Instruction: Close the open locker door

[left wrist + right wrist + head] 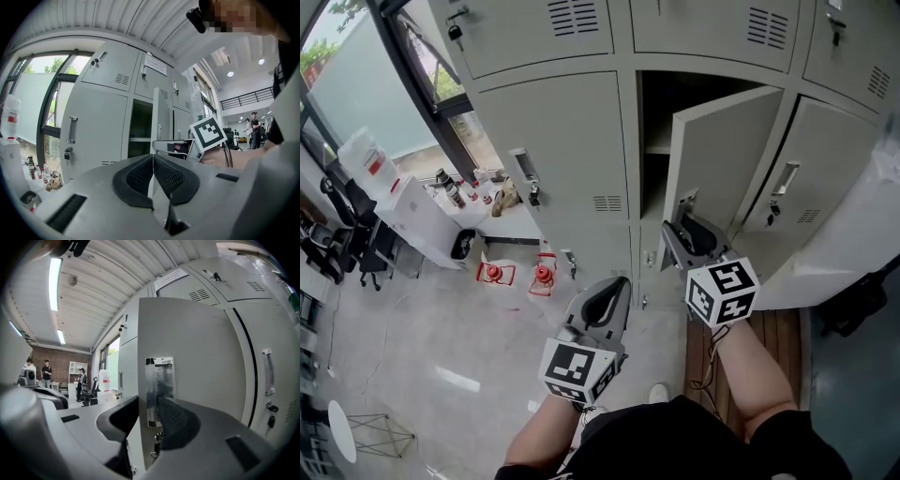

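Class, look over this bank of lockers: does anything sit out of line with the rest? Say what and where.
One locker door stands swung outward while its neighbours lie flush, baring a dark compartment behind it. The right gripper has its jaws either side of that door's free edge, by the handle plate.

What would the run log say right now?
right gripper: jaws astride open locker door edge | left gripper: shut, empty | task: pending

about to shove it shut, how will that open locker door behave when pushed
Looks like thin painted sheet metal, so the open locker door is probably light and swings easily. The right gripper straddles its free edge by the handle plate, likely good leverage. Smooth paint may be slippery; it could bounce back.
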The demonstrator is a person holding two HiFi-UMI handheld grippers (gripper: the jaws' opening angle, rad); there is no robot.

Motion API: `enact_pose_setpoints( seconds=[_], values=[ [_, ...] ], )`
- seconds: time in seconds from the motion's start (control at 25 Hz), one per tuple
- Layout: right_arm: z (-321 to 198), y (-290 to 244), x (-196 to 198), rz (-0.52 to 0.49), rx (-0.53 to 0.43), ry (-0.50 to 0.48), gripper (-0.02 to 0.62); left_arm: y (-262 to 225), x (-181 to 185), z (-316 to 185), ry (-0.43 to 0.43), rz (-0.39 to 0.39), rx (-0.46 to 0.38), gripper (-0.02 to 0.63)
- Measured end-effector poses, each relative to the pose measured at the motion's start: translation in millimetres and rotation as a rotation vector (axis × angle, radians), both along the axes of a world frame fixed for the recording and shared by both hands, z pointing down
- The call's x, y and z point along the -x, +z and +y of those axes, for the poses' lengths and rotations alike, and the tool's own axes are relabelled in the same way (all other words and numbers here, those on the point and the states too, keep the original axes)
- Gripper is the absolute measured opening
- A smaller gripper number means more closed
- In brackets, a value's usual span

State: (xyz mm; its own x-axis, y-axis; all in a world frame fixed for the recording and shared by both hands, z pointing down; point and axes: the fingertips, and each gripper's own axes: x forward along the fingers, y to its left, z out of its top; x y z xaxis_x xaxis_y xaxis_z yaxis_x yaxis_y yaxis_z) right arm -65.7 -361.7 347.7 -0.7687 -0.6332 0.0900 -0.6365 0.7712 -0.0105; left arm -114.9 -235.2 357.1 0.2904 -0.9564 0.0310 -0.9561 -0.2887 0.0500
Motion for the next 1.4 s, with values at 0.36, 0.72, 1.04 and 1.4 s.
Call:
enact_pose_setpoints(
  seconds=[0.36,0.72,1.04,1.4],
  values=[
    [-26.6,-0.6,27.7,0.004,-0.007,-0.017,0.183,4.4,13.7,-10.9,-0.037,0.0,0.018,0.018],
    [-52.5,0.4,50.3,0.005,0.002,-0.027,0.153,10.0,17.9,-32.6,-0.041,-0.007,0.019,0.017],
    [-77.5,1.9,62.4,0.024,0.004,-0.033,0.152,7.7,19.0,-47.9,-0.043,-0.034,0.006,0.017],
    [-112.1,15.9,53.0,0.012,0.05,0.021,0.106,9.2,25.0,-56.1,-0.063,-0.04,0.003,0.017]
  ],
)
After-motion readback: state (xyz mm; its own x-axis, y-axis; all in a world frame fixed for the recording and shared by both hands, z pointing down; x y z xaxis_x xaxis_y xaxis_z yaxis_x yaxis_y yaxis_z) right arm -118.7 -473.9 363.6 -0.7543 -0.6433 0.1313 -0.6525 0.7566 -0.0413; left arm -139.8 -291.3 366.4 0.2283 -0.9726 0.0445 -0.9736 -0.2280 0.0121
